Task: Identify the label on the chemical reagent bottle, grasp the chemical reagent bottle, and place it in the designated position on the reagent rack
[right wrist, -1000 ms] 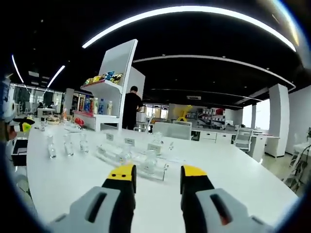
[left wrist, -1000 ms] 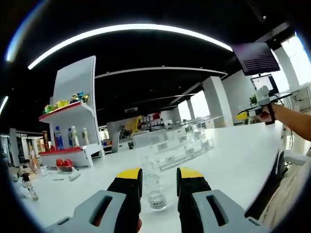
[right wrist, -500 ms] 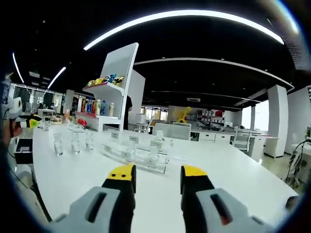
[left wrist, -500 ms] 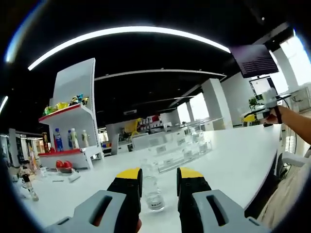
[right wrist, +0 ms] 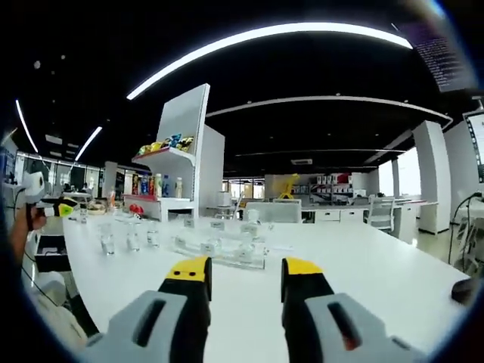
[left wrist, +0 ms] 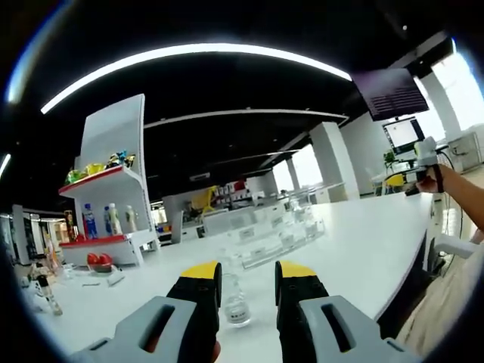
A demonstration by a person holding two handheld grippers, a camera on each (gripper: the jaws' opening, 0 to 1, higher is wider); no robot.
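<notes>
You're lining up the grasp: your left tool (left wrist: 247,278) is open, a clear reagent bottle (left wrist: 236,301) just ahead between its jaws on the tabletop (left wrist: 363,249). Advance, then close. Your right tool (right wrist: 245,274) is open, empty.

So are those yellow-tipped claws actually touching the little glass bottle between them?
Apart. The left gripper view shows the small clear bottle standing on the white table beyond the left gripper, with table visible either side of it between the open jaws.
</notes>
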